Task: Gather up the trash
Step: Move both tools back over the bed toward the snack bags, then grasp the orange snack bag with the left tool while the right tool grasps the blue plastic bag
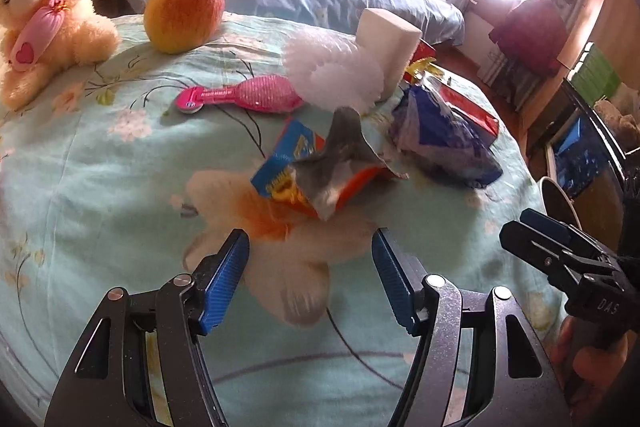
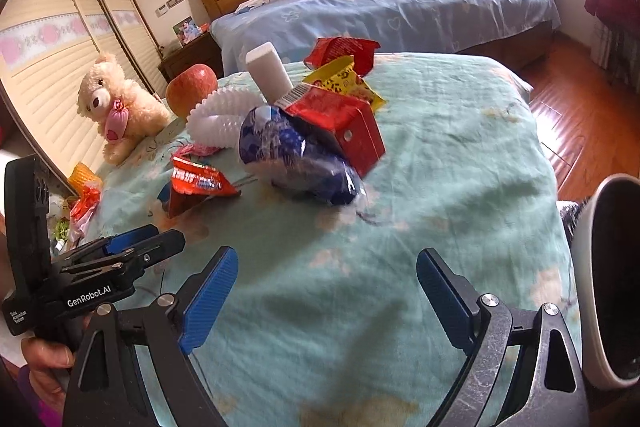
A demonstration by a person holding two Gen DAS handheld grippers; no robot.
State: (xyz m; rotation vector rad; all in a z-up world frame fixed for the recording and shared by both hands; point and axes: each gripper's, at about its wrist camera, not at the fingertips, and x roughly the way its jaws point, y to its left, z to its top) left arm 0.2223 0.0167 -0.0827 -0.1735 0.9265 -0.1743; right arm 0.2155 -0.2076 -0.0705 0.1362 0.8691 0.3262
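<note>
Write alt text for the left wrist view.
The open left gripper hovers over a floral bedspread, facing a torn snack wrapper. Behind it lie a blue bag, pink hairbrush, apple and teddy bear.

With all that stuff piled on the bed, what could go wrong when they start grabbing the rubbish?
1. The orange-and-blue wrapper lies crumpled on soft bedding, so the open left hand-held gripper may pinch the bedspread too.
2. The blue bag leans against the red carton; pulling one could shift the other.
3. The apple might be mistaken for trash.
</note>
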